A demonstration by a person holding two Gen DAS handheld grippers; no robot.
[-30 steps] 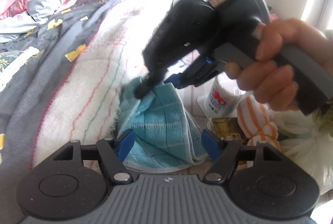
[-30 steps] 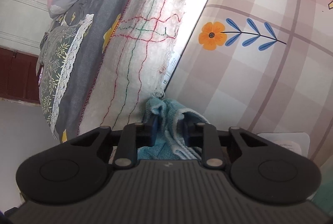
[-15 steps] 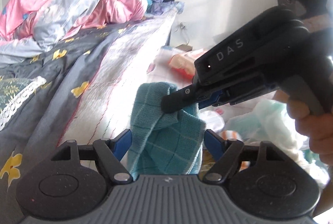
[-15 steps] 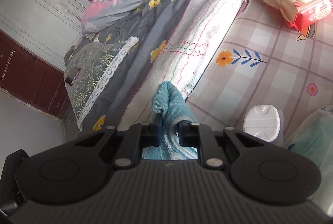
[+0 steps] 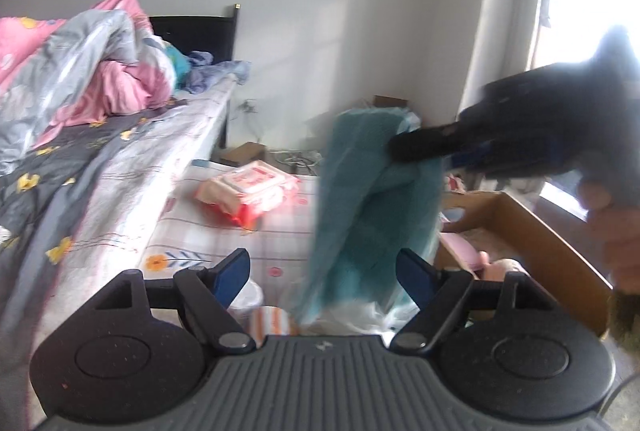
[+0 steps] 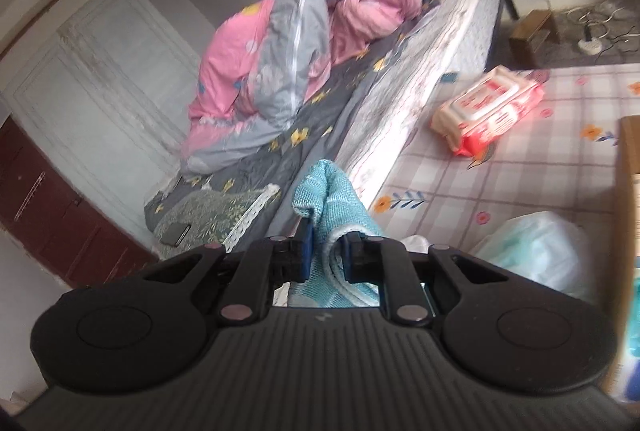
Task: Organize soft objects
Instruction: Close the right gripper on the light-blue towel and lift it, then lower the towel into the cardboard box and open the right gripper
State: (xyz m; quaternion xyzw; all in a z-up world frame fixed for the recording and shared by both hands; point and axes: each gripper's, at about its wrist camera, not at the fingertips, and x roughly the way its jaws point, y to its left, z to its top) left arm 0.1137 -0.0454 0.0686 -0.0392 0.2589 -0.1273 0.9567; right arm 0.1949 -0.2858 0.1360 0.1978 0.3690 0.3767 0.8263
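Note:
A teal checked towel (image 5: 372, 199) hangs in the air, pinched near its top by my right gripper (image 6: 326, 251), which is shut on it; the towel (image 6: 328, 191) bunches up above the jaws in the right wrist view. The right gripper (image 5: 424, 147) also shows in the left wrist view, coming in from the right. My left gripper (image 5: 324, 271) is open and empty, its blue fingertips (image 5: 232, 271) either side of the towel's lower end without touching it.
A bed (image 5: 100, 159) with a pink and grey quilt (image 6: 304, 31) runs along the left. A red wipes pack (image 5: 248, 191) lies on the checked floor mat (image 6: 520, 167). A cardboard box (image 5: 540, 251) stands at right. White plastic bags (image 6: 532, 247) lie below.
My right gripper has lifted the towel from the floor by the bed up into the air and swung it rightward toward the box. The left gripper stayed open and tilted upward.

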